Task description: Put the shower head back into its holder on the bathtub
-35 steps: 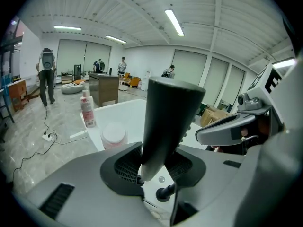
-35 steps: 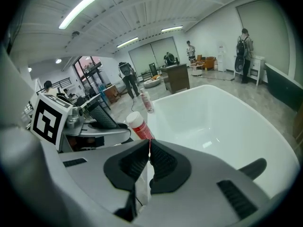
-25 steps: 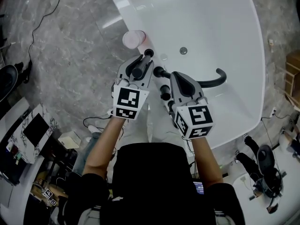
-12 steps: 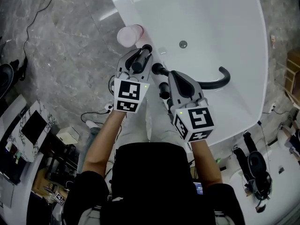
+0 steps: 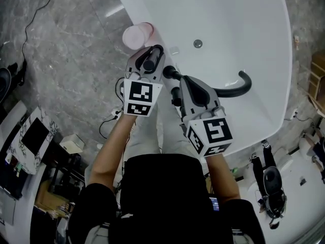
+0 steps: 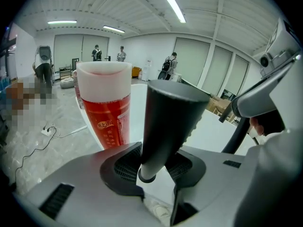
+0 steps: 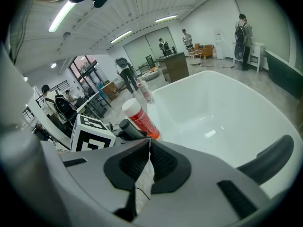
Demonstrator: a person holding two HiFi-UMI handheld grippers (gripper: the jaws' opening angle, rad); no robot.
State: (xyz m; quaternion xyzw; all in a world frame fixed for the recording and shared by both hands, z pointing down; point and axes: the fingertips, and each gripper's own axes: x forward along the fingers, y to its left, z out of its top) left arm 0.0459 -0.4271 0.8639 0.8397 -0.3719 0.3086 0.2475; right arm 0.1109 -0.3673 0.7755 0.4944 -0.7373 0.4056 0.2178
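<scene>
Left gripper point(image 6: 153, 170) is clamping the black shower head point(image 6: 168, 119) upright above the bathtub rim point(image 5: 130, 6), beside a red bottle point(image 6: 106, 115). Right gripper point(image 7: 149, 144) is hovering alongside, jaws closed on nothing. The seating step appears to be in hand. The next move is calling for aligning the handle's lower end with the holder, which is not clearly showing, and then lowering it.

I look down on a grey marbled floor point(image 5: 66, 60); at the lower left stands a desk point(image 5: 18, 146) with 1 dark monitor point(image 5: 34, 138) on it. Further out the room is a wide open hall; the white ribbed ceiling point(image 6: 137, 20) carries long strip lights point(image 6: 175, 8), all lit; tall glazed panels point(image 6: 208, 63) line the far wall. 1 dark counter point(image 7: 176, 66) sits on the open floor; several people point(image 7: 244, 34) stand about in the distance, too small for me to tell more.
</scene>
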